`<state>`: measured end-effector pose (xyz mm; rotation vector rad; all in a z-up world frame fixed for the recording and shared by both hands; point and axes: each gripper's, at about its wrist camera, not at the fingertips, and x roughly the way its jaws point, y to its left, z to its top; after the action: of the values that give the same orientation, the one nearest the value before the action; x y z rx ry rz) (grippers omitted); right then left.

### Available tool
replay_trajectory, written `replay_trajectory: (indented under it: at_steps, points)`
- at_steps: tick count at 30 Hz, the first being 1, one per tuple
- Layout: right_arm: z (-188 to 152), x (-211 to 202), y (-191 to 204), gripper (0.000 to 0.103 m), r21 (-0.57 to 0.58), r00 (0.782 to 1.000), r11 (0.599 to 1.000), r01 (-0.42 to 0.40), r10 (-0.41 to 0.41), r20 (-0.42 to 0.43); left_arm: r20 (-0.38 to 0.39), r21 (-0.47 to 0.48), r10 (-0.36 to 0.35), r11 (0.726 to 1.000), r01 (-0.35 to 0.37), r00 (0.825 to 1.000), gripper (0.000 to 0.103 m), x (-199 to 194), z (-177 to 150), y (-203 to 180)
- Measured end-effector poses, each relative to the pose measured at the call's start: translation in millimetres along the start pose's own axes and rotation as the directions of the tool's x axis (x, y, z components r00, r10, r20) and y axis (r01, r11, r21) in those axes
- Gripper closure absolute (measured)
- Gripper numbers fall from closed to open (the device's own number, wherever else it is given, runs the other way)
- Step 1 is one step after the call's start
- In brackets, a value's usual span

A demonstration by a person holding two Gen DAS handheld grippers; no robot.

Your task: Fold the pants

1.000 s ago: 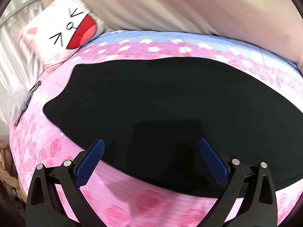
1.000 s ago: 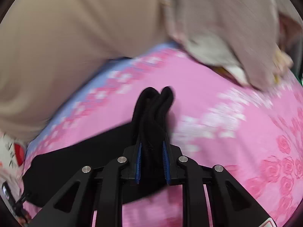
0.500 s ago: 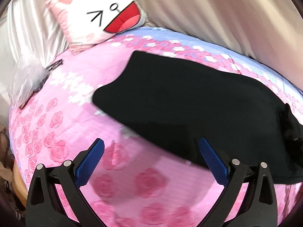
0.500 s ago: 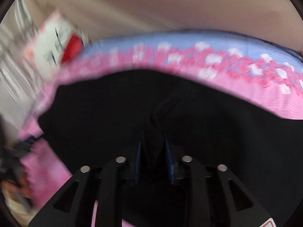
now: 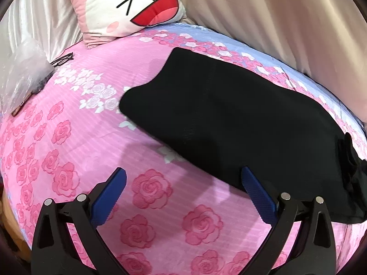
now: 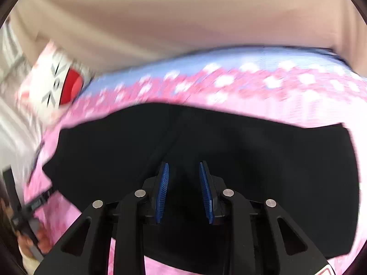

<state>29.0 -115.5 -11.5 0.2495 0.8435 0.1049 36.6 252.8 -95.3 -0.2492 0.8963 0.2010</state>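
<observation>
Black pants [image 5: 229, 114] lie spread on a pink rose-print bedsheet [image 5: 80, 114], running from centre to the right edge, where a bunched part is lifted. My left gripper [image 5: 183, 183] is open and empty, low over the sheet at the pants' near edge. In the right wrist view, my right gripper [image 6: 183, 171] hovers over the pants [image 6: 263, 160]. Its jaws stand a little apart with dark cloth between them; the view is blurred, so the grip cannot be judged.
A cat-face pillow [image 5: 133, 6] rests at the back left against beige curtains [image 5: 286, 11]; it shows too in the right wrist view [image 6: 57, 87]. A clear plastic bag [image 5: 23, 75] and dark glasses [image 5: 63, 59] lie at the left of the bed.
My left gripper pulled back off the pants, toward the left. My right gripper carried the held pants end over the spread cloth, and its jaws have parted slightly.
</observation>
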Motion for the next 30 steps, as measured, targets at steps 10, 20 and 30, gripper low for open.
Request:
replay_trajectory:
  at_steps: [10, 20, 30]
  points:
    - [6, -40, -54, 0.073, 0.099, 0.987, 0.986, 0.136, -0.144, 0.072, 0.016, -0.017, 0.018, 1.0, -0.018, 1.0, 0.005, -9, -1, 6]
    - [-15, 39, 19, 0.071, -0.099, 1.0, 0.995, 0.02, -0.022, -0.021, 0.009, 0.071, -0.016, 0.997, 0.015, 1.0, 0.005, -11, -2, -43]
    - [-26, 17, 32, 0.073, -0.143, 0.996, 0.986, -0.09, 0.086, -0.033, 0.016, 0.101, -0.047, 0.994, 0.046, 0.999, 0.005, -24, 14, -69]
